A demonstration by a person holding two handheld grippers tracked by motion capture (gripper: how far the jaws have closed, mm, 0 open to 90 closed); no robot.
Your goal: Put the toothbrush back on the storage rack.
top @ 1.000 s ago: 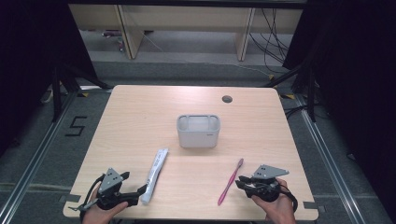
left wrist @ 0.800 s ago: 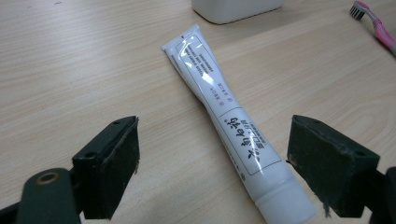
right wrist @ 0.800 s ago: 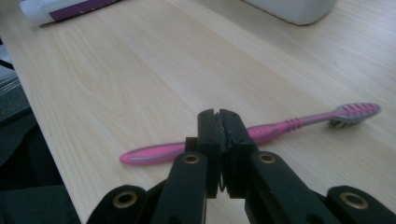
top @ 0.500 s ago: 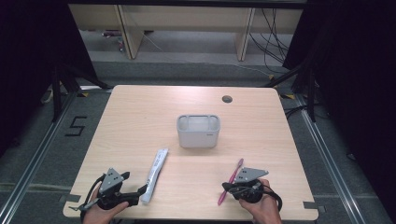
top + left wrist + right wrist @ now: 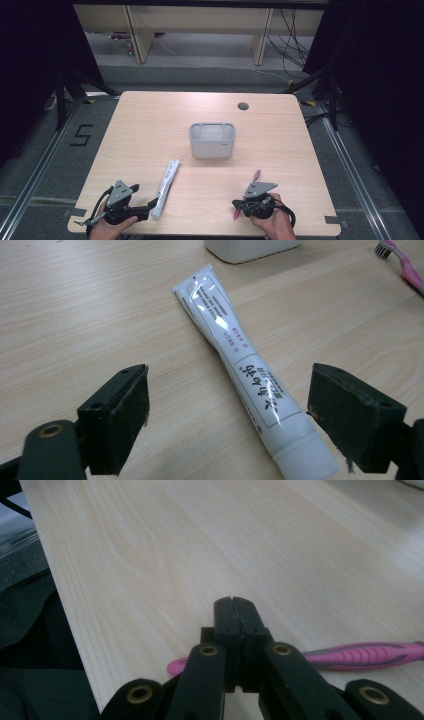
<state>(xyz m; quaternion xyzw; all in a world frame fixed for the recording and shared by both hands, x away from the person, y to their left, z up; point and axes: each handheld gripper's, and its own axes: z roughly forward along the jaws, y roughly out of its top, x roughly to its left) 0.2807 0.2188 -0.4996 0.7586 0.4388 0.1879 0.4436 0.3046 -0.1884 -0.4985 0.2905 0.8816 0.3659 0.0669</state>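
Left gripper view — toothpaste tube label unreadable.

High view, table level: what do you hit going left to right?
left gripper → toothpaste tube → grey holder → right gripper

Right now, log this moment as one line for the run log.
left gripper: open, straddling toothpaste tube | right gripper: shut, above pink toothbrush, not gripping | grey holder: mid-table, apart
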